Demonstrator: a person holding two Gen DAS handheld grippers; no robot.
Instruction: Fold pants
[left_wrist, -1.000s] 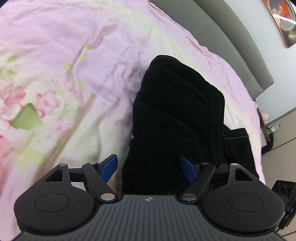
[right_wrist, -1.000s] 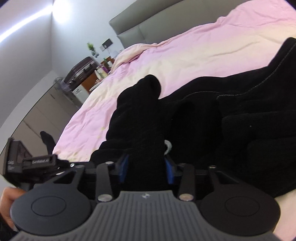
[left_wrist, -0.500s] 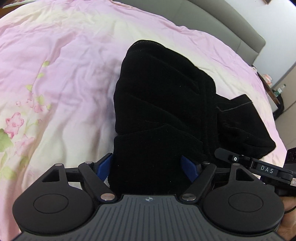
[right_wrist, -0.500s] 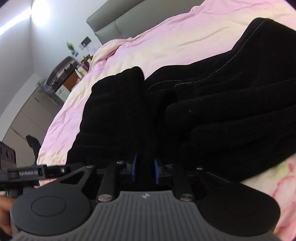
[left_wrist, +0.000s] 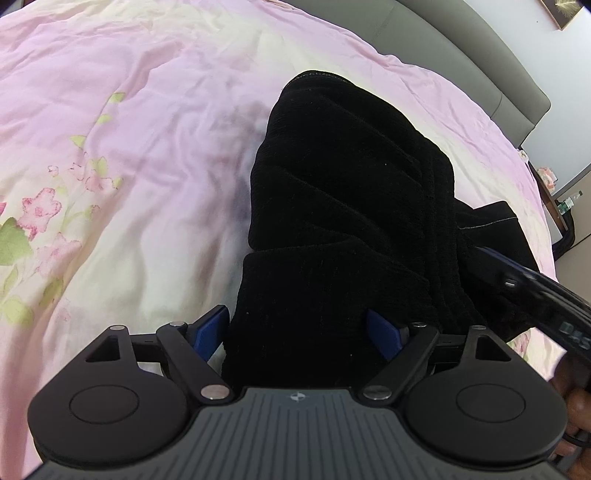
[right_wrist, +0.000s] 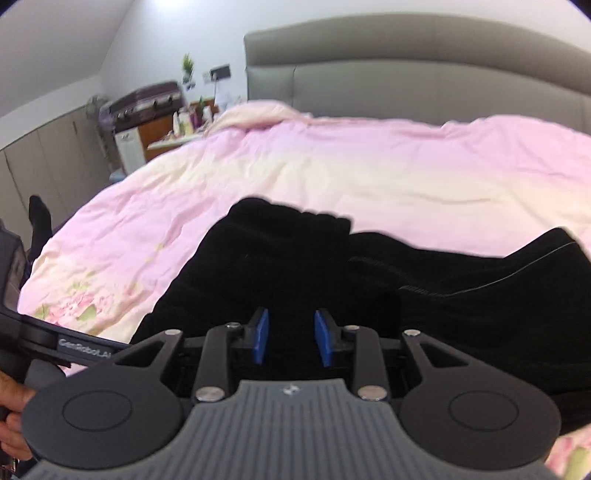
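You are working over a wide bed covered by a rumpled pink and cream quilt (left_wrist: 155, 122) printed with pink flowers and green leaves; a grey padded headboard (right_wrist: 424, 70) is standing at its far edge. The black ribbed-knit pants (left_wrist: 343, 206) are lying on the quilt in a thick, folded bundle, with one stitched edge sticking out to the right in the left wrist view. In the right wrist view the same pants (right_wrist: 332, 280) are spreading from the middle of the picture to its right edge, bunched into a hump just ahead of the fingers.

Your left hand-held gripper (left_wrist: 299, 332) is pointing down at the near end of the bundle. Its jaws have just been opening and are standing wide, the blue pads (left_wrist: 208, 330) flanking the fabric on both sides; whether they are touching it you cannot tell.

Your right hand-held gripper (right_wrist: 291, 338) is hovering over the pants, blurred. Its jaws have just been opening a little; the blue pads (right_wrist: 261, 334) are standing a narrow gap apart, and whether cloth is between them you cannot tell. Beside the bed, a cluttered wooden side cabinet (right_wrist: 166, 129) is standing.
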